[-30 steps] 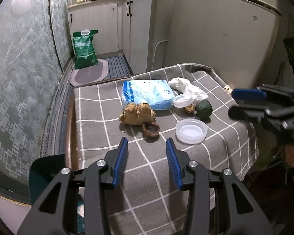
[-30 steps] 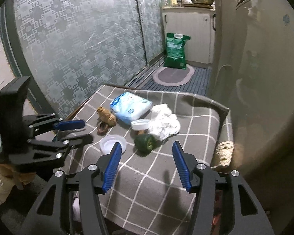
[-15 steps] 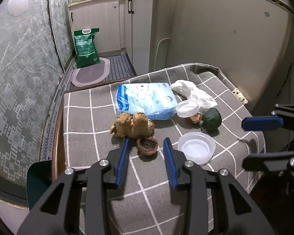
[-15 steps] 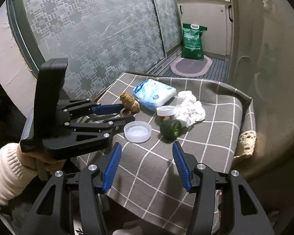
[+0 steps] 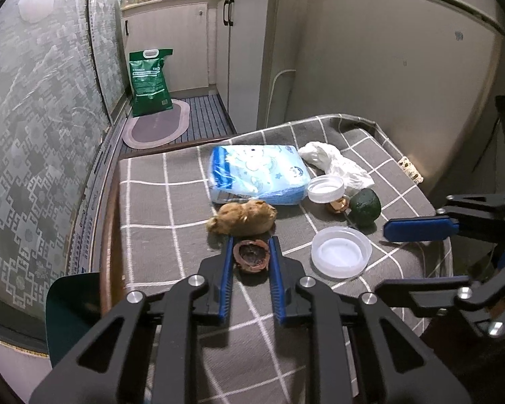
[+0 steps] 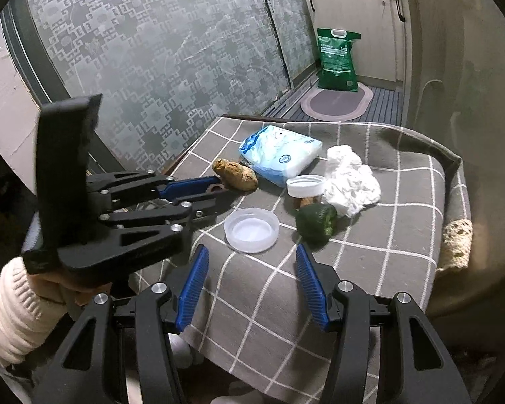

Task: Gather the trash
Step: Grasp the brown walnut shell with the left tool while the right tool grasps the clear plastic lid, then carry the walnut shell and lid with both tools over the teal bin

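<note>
Left wrist view: left gripper (image 5: pixel 251 250) is low on the worktop (image 5: pixel 151 208), jaws apart w/ the brown nutshell half (image 5: pixel 251 256) between the pads, just in front of the tan lump (image 5: pixel 242 218). Shell looks light, stiff, prob brittle; pinch across the rim, gently. Right gripper (image 6: pixel 249 281) hangs open near the clear lid (image 6: pixel 251 225), holding nothing.
</note>
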### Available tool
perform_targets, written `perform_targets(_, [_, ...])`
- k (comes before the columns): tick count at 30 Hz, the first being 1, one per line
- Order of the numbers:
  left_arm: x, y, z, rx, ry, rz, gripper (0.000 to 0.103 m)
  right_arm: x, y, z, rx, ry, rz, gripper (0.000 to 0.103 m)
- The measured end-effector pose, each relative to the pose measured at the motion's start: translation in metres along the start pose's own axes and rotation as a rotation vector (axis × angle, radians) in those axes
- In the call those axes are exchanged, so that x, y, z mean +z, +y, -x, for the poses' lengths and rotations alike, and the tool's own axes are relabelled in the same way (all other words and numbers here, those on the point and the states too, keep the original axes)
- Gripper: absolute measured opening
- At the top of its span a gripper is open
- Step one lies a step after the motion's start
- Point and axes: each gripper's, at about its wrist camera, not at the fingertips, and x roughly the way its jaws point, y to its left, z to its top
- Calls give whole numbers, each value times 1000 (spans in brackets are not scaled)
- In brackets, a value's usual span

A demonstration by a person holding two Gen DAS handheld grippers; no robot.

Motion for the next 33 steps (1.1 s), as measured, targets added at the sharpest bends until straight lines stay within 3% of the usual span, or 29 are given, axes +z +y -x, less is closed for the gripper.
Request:
perform_targets(7, [-3, 17, 16, 1, -24, 30, 22, 7, 9, -16, -31, 19, 18, 54])
perform_targets(13, [-6, 36, 32, 7, -45, 54, 22, 14, 12, -24, -24, 21, 9, 42])
perform_targets(17, [-10, 52, 43, 16, -56, 74, 22, 18, 16, -30, -25, 29, 3, 41])
perform_targets(19, [-12, 60, 47, 20, -56, 88, 22, 20, 16, -34, -17, 38, -17, 41])
perform_targets(22, [-16, 71, 50, 31, -55, 98, 22, 24, 15, -40, -17, 34, -44, 52])
perform_targets(27, [-25, 94, 58, 50, -57, 125, 22, 28, 28, -49, -81, 38, -3, 52])
perform_targets(29, [-27, 102, 61, 55, -59, 136, 22, 30, 33, -52, -103, 43, 10, 40])
perform_targets(33, [-34, 119, 65, 70, -58, 157, 22, 36, 43, -59, -76, 54, 17, 40])
